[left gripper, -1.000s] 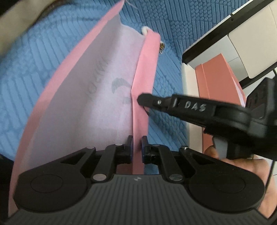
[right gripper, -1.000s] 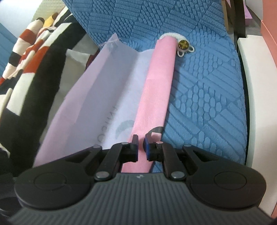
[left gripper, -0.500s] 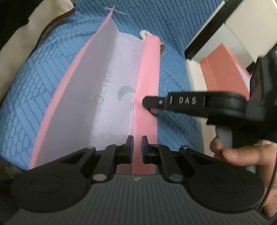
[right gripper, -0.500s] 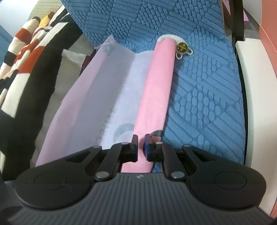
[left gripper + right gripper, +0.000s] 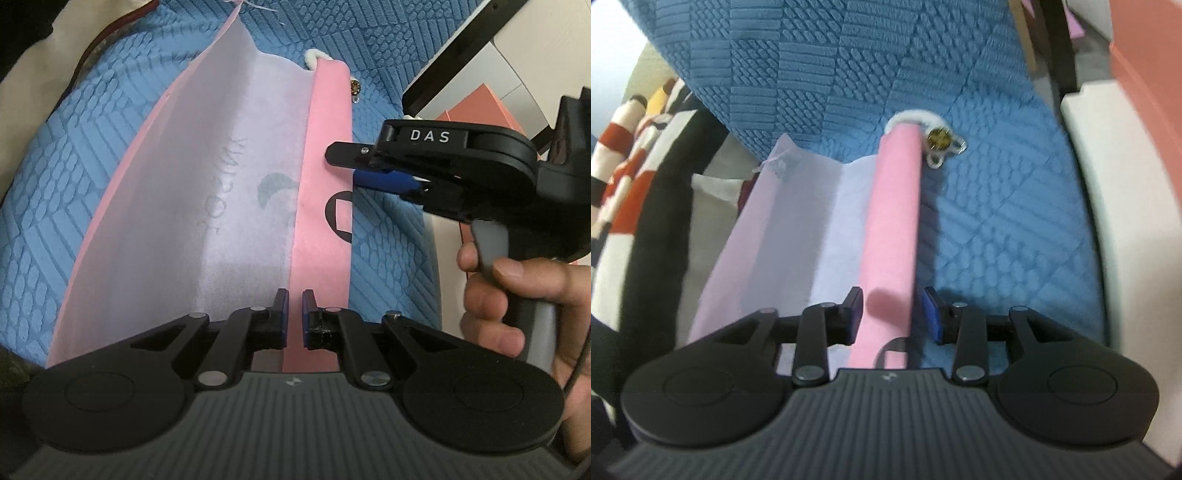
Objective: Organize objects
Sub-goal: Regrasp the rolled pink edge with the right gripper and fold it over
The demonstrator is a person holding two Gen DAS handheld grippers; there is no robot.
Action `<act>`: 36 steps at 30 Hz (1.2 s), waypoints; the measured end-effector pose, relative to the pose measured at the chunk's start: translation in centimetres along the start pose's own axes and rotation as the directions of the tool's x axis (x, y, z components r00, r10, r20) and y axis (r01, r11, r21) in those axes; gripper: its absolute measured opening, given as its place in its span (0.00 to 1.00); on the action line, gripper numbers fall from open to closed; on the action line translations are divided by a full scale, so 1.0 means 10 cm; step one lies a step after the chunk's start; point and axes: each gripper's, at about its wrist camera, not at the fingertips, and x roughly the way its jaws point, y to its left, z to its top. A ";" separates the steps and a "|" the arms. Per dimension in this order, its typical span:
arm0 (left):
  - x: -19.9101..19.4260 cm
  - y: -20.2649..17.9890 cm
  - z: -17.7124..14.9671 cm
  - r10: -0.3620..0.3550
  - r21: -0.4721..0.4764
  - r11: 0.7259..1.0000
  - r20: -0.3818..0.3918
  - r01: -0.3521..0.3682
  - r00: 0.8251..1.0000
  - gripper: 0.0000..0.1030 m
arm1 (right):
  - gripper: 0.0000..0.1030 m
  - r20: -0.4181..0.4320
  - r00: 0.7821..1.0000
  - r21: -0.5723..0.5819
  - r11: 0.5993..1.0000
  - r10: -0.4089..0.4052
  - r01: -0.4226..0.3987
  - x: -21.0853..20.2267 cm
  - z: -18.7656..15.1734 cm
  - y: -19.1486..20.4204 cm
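Observation:
A pink cloth [image 5: 321, 192] with a pale lining [image 5: 229, 184] lies spread on a blue textured cushion [image 5: 388, 229], its right edge folded over into a long strip [image 5: 894, 221]. A white trim with a small gold charm [image 5: 940, 142] pokes out at the strip's far end. My left gripper [image 5: 294, 317] is shut on the near end of the strip. My right gripper [image 5: 893, 314] straddles the same strip; its jaws are opening and the pads stand clear of the cloth. In the left wrist view the right gripper [image 5: 345, 166] comes in from the right, held by a hand [image 5: 517, 288].
A black, red and white striped fabric [image 5: 628, 184] lies left of the cushion. A white padded edge [image 5: 1108, 184] borders the cushion on the right, with a salmon box [image 5: 480, 107] and a dark frame [image 5: 461, 48] beyond it.
The right gripper's jaws have spread apart and let go of the pink strip; its tip has shifted to the strip's right edge. The left gripper stays shut on the strip.

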 end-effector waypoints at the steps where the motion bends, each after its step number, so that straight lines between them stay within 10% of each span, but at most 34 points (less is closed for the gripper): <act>1: 0.00 0.01 0.00 -0.002 -0.002 1.000 0.000 0.002 1.000 0.09 | 0.37 -0.017 0.999 0.007 1.000 0.028 -0.028 0.02 -0.01 0.01; 8: -0.04 0.04 0.02 0.014 -0.007 1.000 0.008 -0.014 1.000 0.09 | 0.07 -0.051 0.995 -0.044 0.995 0.086 -0.088 -0.01 -0.06 0.14; 27: -0.06 -0.36 -0.22 -0.087 0.094 0.992 0.062 0.081 0.994 0.09 | 0.07 0.005 1.000 -0.052 0.999 -0.008 0.008 -0.55 -0.14 -0.18; 32: -0.09 -0.50 -0.27 -0.162 0.128 0.980 0.081 0.151 0.983 0.38 | 0.07 -0.003 1.000 -0.035 0.999 -0.007 0.006 -0.57 -0.13 -0.23; 36: -0.10 -0.58 -0.28 -0.193 0.149 0.973 0.092 0.179 0.977 0.41 | 0.07 -0.009 1.000 -0.030 1.000 -0.002 0.002 -0.56 -0.13 -0.23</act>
